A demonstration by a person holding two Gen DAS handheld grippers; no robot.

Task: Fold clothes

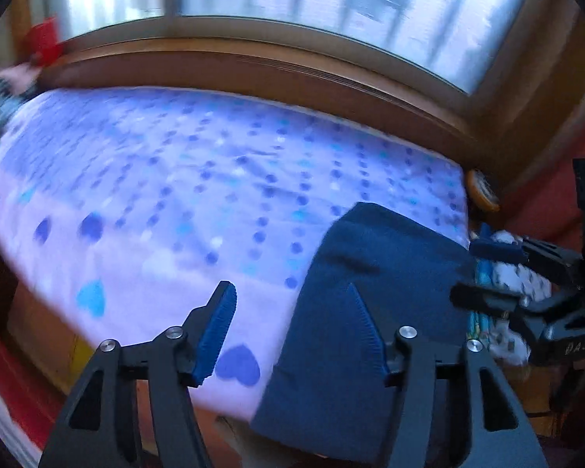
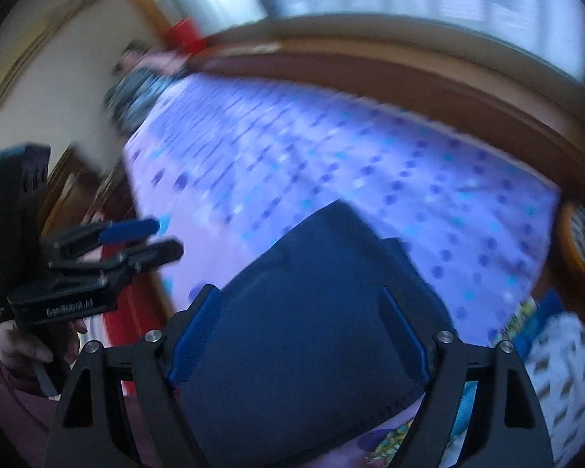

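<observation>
While both grippers gape — navy garment (image 2: 304, 312) folded on bed (image 1: 175, 179)

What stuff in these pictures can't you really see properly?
- Navy folded garment: near end runs under the gripper frame in both wrist views; type unclear.
- Patterned clothes: cut off at the right edge, blurred.
- Red object by the window: smeared by motion blur.
- Dark heap at the bed's far end: blurred.
</observation>
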